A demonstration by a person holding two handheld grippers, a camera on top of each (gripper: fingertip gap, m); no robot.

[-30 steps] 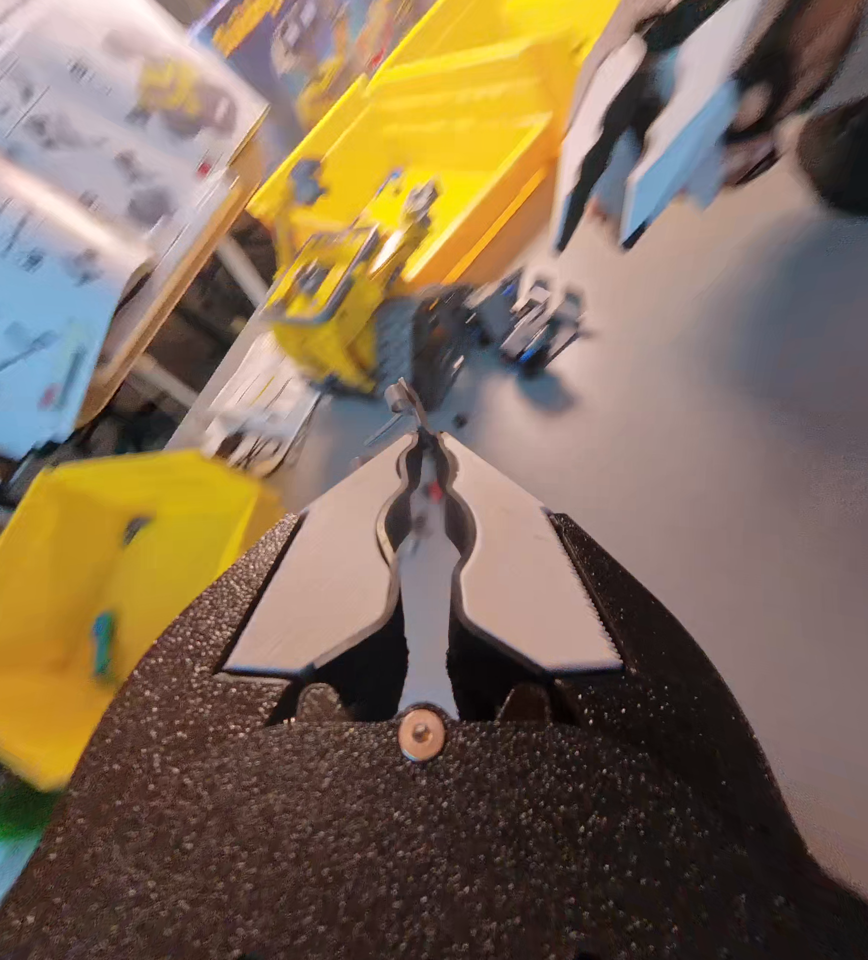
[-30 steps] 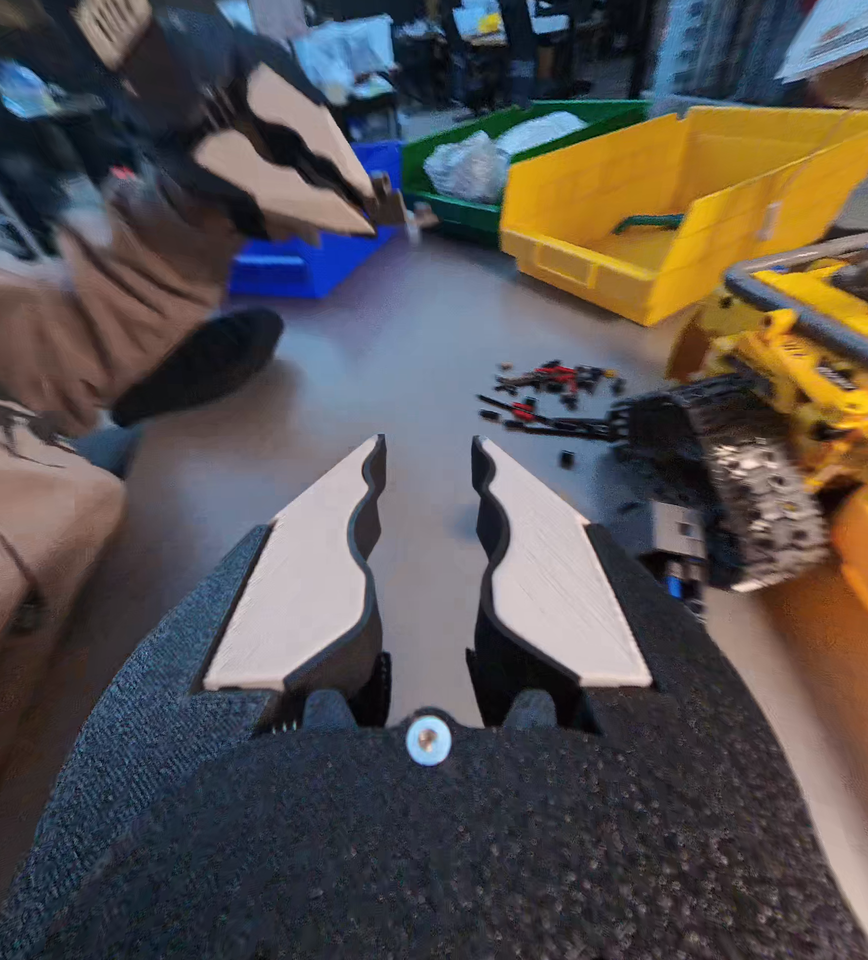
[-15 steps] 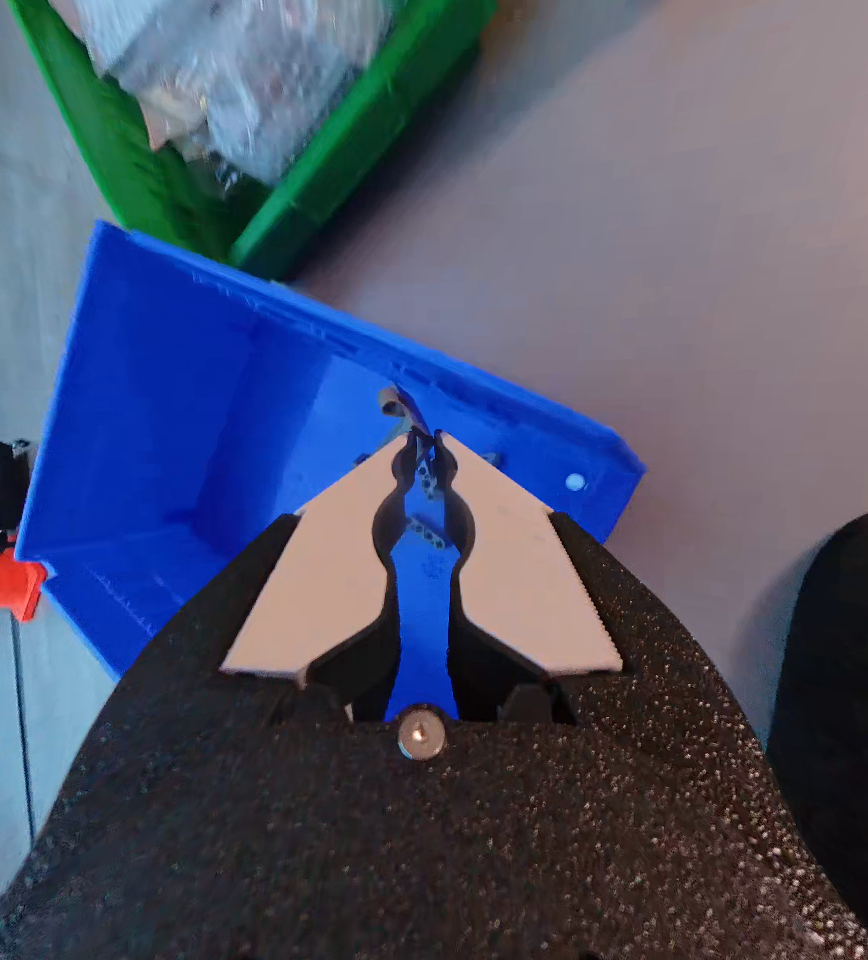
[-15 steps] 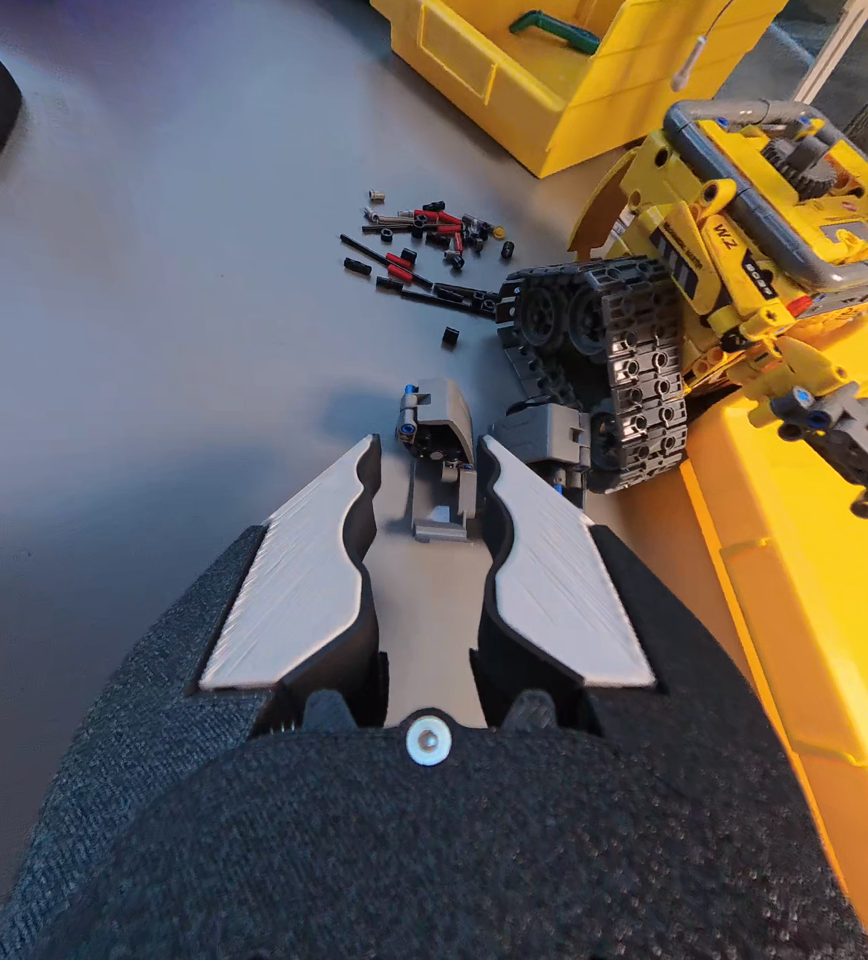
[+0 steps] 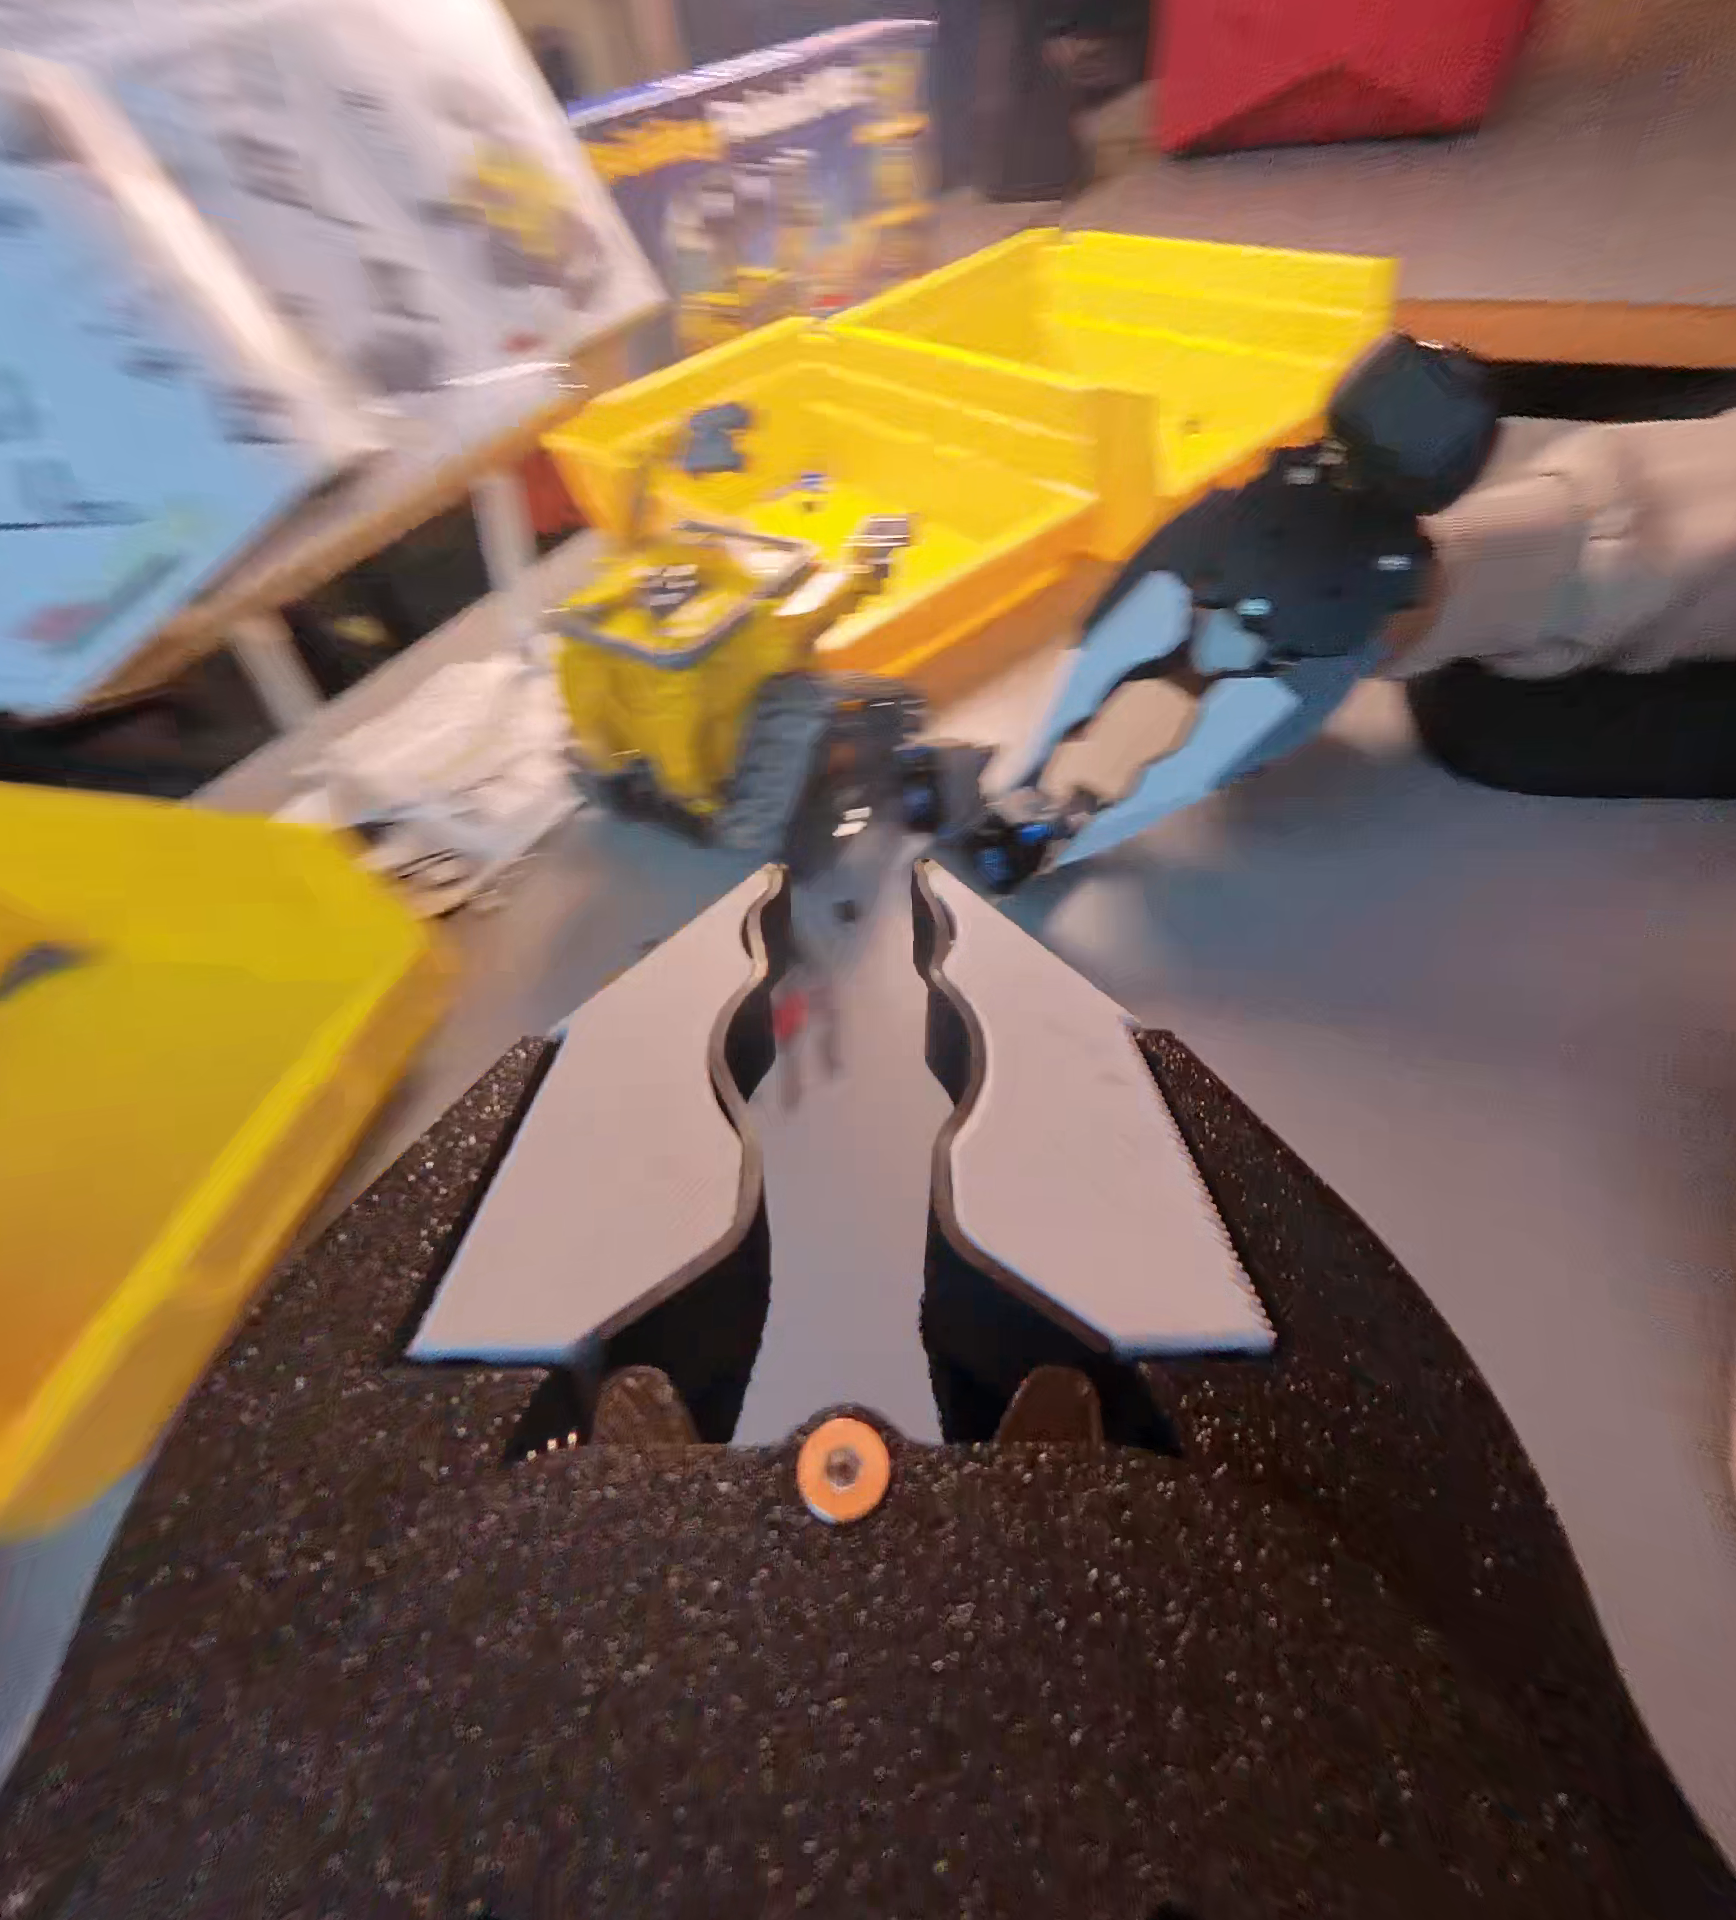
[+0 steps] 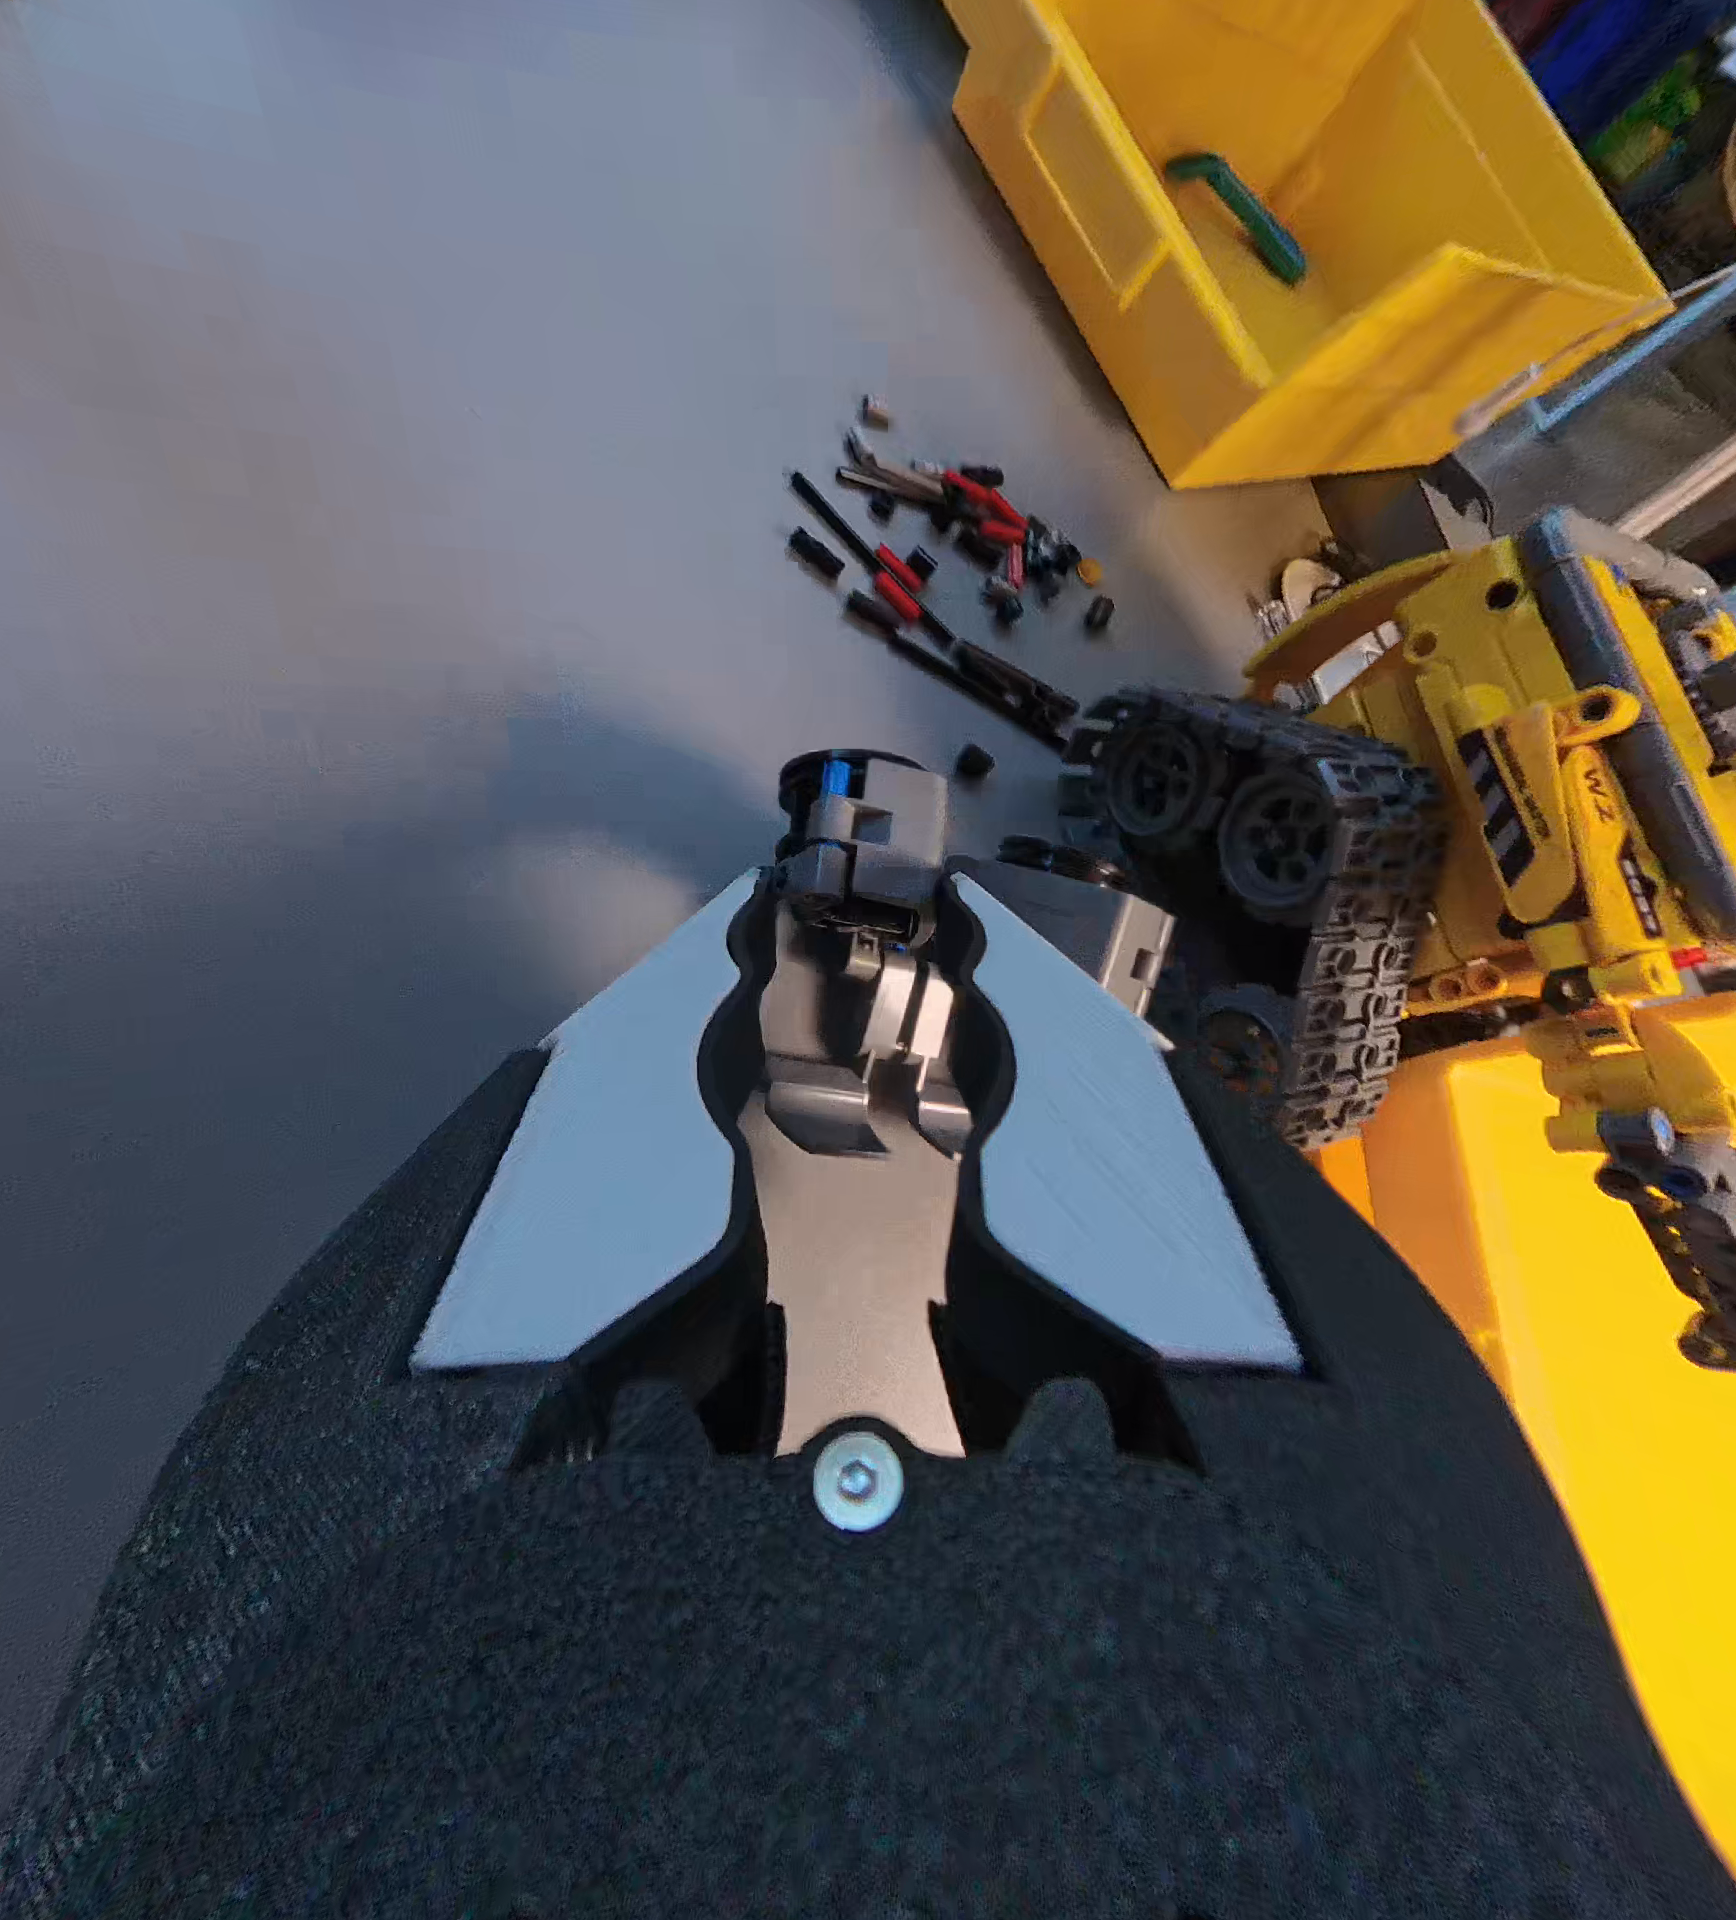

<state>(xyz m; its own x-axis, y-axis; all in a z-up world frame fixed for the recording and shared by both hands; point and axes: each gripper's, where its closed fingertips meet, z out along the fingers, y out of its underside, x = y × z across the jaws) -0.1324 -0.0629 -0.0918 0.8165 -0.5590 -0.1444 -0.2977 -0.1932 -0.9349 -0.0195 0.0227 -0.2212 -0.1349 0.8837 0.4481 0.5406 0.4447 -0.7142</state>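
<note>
In the right wrist view my right gripper point(image 6: 853, 883) is shut on a grey brick assembly with a blue pin point(image 6: 874, 821), one finger on each side, just above the grey table. A second grey block point(image 6: 1103, 925) lies beside it, next to the tracks of a yellow toy bulldozer point(image 6: 1518, 779). My left gripper point(image 5: 848, 878) is open and empty above the table, pointing at the bulldozer point(image 5: 677, 686). The left wrist view is blurred and also shows the right gripper point(image 5: 1040, 821), tips down at the dark piece.
Small red and black pins point(image 6: 947, 540) lie scattered on the table. Yellow bins stand around: one at the far side point(image 6: 1363, 395), one at the right point(image 6: 1622, 1558), one at the left point(image 5: 116, 1143). An instruction booklet point(image 5: 168, 312) and a sleeve point(image 5: 1622, 540) show behind. Across from one pair of fingers to the other is roughly 20 cm. From my right tips it is roughly 10 cm to the yellow toy bulldozer point(image 6: 1518, 779); from my left, 20 cm. Seen from the left wrist view point(image 5: 810, 630) as well.
My left gripper has swung from over the blue bin back toward the bulldozer and has opened; the small part it held is gone. My right gripper has moved forward and closed around the grey assembly.
</note>
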